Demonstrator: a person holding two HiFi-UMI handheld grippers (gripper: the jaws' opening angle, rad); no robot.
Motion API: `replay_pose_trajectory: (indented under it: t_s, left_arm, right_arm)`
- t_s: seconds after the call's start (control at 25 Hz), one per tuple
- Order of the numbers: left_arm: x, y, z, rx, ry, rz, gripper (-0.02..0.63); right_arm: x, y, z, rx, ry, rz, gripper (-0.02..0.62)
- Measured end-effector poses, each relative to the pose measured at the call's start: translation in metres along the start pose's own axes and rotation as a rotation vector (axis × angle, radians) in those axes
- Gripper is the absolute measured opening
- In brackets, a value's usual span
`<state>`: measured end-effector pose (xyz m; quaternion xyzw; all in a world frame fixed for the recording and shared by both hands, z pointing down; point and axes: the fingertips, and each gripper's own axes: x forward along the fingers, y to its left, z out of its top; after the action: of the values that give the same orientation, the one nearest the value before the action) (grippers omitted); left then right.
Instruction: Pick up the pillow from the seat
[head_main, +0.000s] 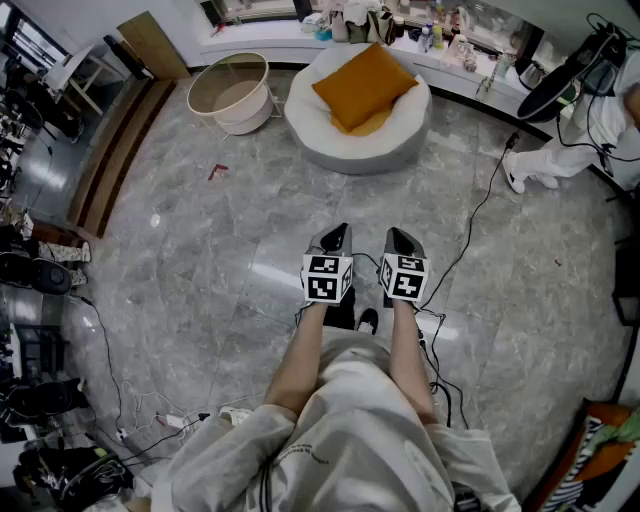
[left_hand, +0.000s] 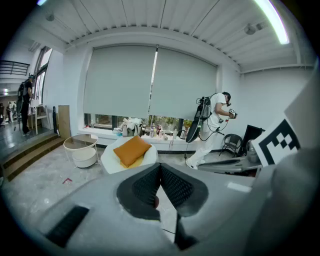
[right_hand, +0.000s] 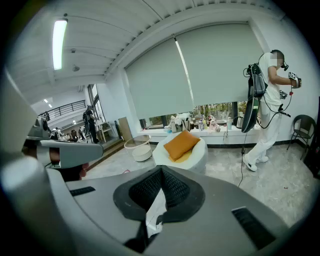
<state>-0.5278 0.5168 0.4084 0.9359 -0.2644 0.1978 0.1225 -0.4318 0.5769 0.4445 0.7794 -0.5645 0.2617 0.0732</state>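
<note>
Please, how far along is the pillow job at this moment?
Nothing looks done yet: the orange pillow lies on the white seat, across the floor from the person. In hand, nothing: the left gripper and right gripper are shut and empty. Left to do: walk up, open the jaws, grasp and lift it.

We see an orange square fabric pillow (head_main: 362, 84) resting in the hollow of a round white cushioned seat (head_main: 322, 148). The pillow is plump and smooth, with no creases we can make out. It sits cornerwise, one corner toward the seat's back, and leans tilted against the raised back rather than lying flat. A paler yellow layer shows under its lower edge; we cannot tell what that is. The seat is low, thick-walled and upright.
</note>
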Motion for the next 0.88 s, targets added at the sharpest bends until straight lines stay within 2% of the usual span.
replay_pose_trajectory:
  t_s: [0.28, 0.48, 0.68, 0.8, 0.88]
  left_arm:
    - [0.029, 0.017, 0.003, -0.036, -0.003, 0.018, 0.009]
    - [0.054, 0.044, 0.001, -0.075, 0.022, 0.043, 0.009]
    - [0.089, 0.067, 0.008, -0.107, 0.041, 0.043, 0.009]
    - [0.119, 0.072, 0.024, -0.112, 0.053, 0.008, 0.009]
    - [0.141, 0.074, 0.040, -0.099, 0.050, -0.018, 0.009]
  right_arm:
    - [0.035, -0.008, 0.015, -0.029, 0.013, 0.009, 0.006]
    - [0.069, -0.008, 0.012, -0.058, 0.057, 0.021, 0.006]
    - [0.105, -0.013, 0.023, 0.026, 0.060, 0.057, 0.008]
    - [0.129, -0.016, 0.044, 0.098, 0.037, 0.129, 0.008]
    - [0.148, -0.024, 0.060, 0.121, 0.027, 0.131, 0.008]
